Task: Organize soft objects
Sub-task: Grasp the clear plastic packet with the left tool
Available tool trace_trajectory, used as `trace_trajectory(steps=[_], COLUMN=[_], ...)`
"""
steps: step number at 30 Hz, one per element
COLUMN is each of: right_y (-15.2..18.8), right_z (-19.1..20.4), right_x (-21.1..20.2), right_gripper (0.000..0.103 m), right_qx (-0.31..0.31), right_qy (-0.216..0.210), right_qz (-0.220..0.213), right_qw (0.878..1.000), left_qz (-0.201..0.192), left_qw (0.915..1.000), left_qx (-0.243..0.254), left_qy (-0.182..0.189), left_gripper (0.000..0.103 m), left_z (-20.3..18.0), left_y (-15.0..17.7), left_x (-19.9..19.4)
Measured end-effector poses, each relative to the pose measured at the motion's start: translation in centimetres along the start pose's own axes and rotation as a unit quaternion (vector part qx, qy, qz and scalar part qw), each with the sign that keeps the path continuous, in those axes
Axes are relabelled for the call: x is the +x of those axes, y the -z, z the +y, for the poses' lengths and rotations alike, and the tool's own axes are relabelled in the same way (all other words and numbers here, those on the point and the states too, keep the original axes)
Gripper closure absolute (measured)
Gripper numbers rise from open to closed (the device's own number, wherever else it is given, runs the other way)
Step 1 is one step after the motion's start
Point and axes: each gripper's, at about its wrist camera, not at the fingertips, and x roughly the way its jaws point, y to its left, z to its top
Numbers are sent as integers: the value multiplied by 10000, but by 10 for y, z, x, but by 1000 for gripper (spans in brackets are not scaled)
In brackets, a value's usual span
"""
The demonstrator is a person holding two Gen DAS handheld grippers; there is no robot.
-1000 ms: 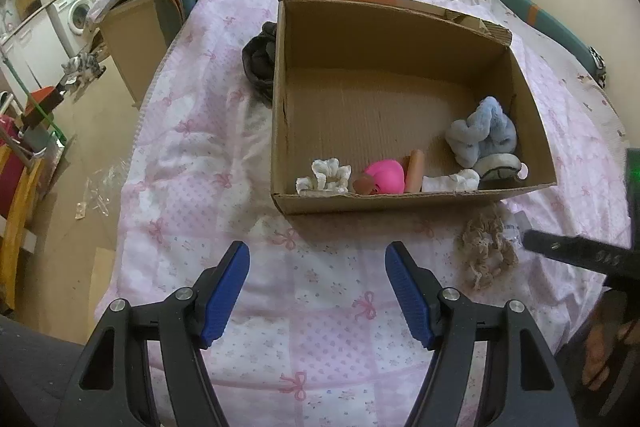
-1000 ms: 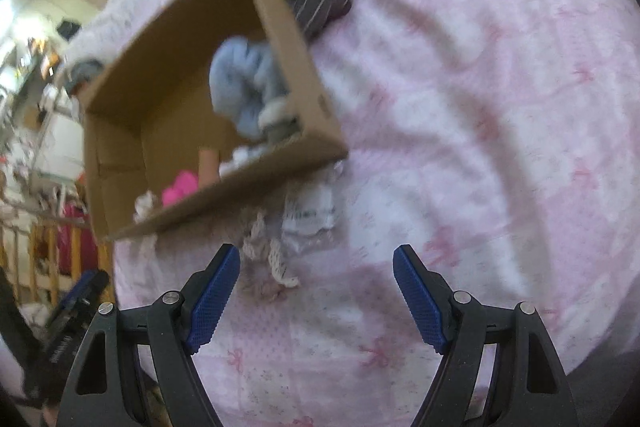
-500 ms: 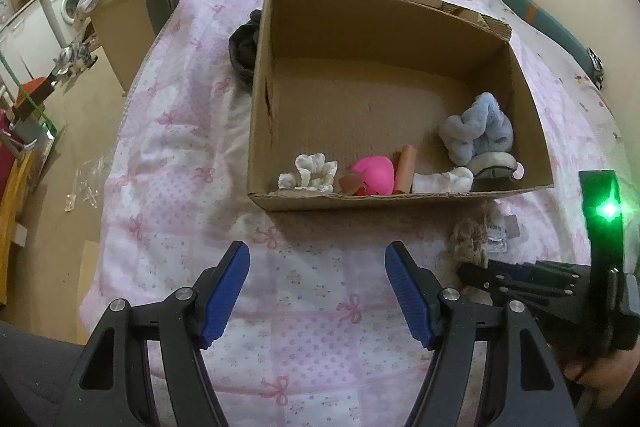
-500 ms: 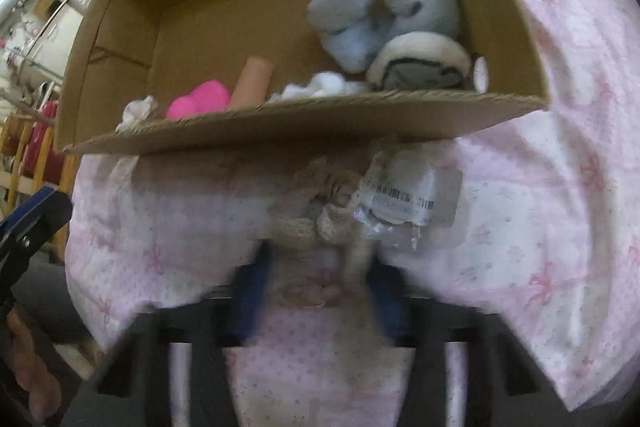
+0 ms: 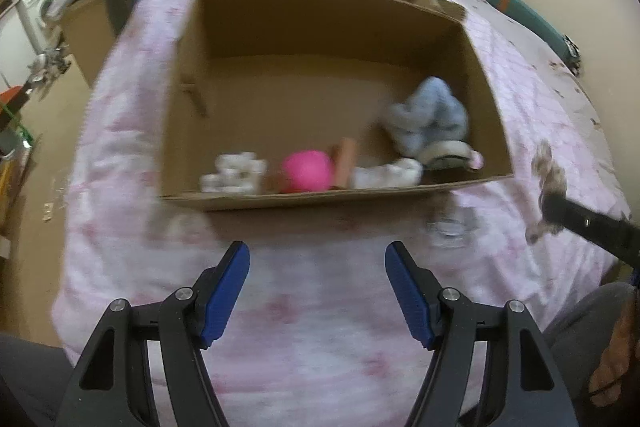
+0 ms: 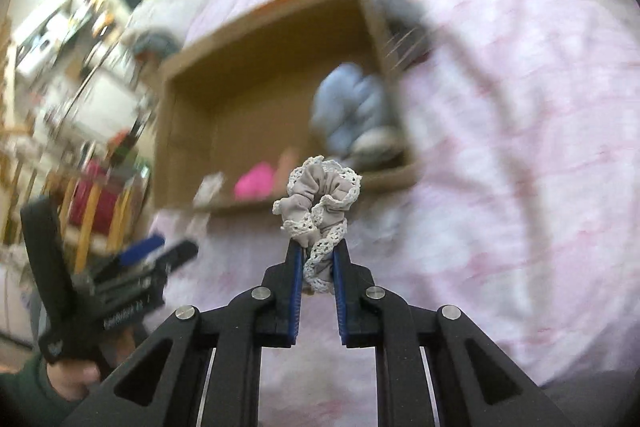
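Note:
My right gripper (image 6: pixel 317 259) is shut on a beige lace-trimmed scrunchie (image 6: pixel 318 195) and holds it up off the bed, in front of the open cardboard box (image 6: pixel 192 115). In the left wrist view the scrunchie (image 5: pixel 550 179) hangs from the right gripper's tip right of the box (image 5: pixel 492 95). The box holds a light blue scrunchie (image 5: pixel 430 119), a pink ball (image 5: pixel 306 171), a white scrunchie (image 5: pixel 234 173) and other soft items. My left gripper (image 5: pixel 317 267) is open and empty above the pink bedspread (image 5: pixel 320 347), just before the box's front wall.
A clear plastic wrapper (image 5: pixel 450 227) lies on the bedspread by the box's front right corner. A dark grey garment (image 6: pixel 404 27) lies behind the box. The bed's left edge drops to the floor (image 5: pixel 36 131), with furniture and a washing machine (image 5: pixel 36 7) beyond.
My right gripper has closed on the beige scrunchie and lifted it off the bedspread, leaving the wrapper behind. My left gripper has shifted slightly and stays open.

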Motion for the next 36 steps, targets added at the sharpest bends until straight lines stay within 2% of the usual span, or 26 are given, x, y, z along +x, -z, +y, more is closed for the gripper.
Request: trace_trajectory(steps=[7,10,12,14,16,22,23,24,26,27,28,36], right_y=[-5,-7,-10,-9,-9,-6,-6,-6,-6,-6,-6,-7], right_z=[-32,-43,-51,-59,-64,-69,-70,-70,-70,-70,-71,-70], right_x=[-39,-39,-33,-31,-32,-34,-34,-34,-34,-34,-34,-33], right_gripper=[87,87,87,87,87,87,87,87,87,87,87,87], right_qx=[472,663,862,1021,1103,1133,1147,1153,1147,1140,1151,1142], right_qy=[-100,-80,-62,-91,-143,-245,-275,-295,-293,-296,-309,-313], right_qz=[-872,-919,-848,-815,-874,-895,-891,-887,-887,-887,-888,-871], right_qw=[9950,9935,9926,9914,9899,9892,9890,9889,9890,9891,9889,9891], left_qz=[214,351,576,613,580,818,900,942,958,940,944,850], left_qw=[9990,9978,9957,9969,9968,9959,9950,9945,9940,9942,9943,9950], left_qx=[196,300,320,59,-43,337,395,439,534,516,483,481], left_qy=[330,478,659,490,545,187,181,155,-28,0,99,193], left_gripper=[35,35,36,36,36,37,44,57,70,80,83,85], left_z=[-69,-89,-98,-99,-103,-126,-129,-131,-135,-135,-133,-112], left_y=[-4,-8,-10,-13,-17,-20,-19,-19,-18,-19,-20,-16], left_x=[33,49,68,80,86,110,114,117,121,122,121,102])
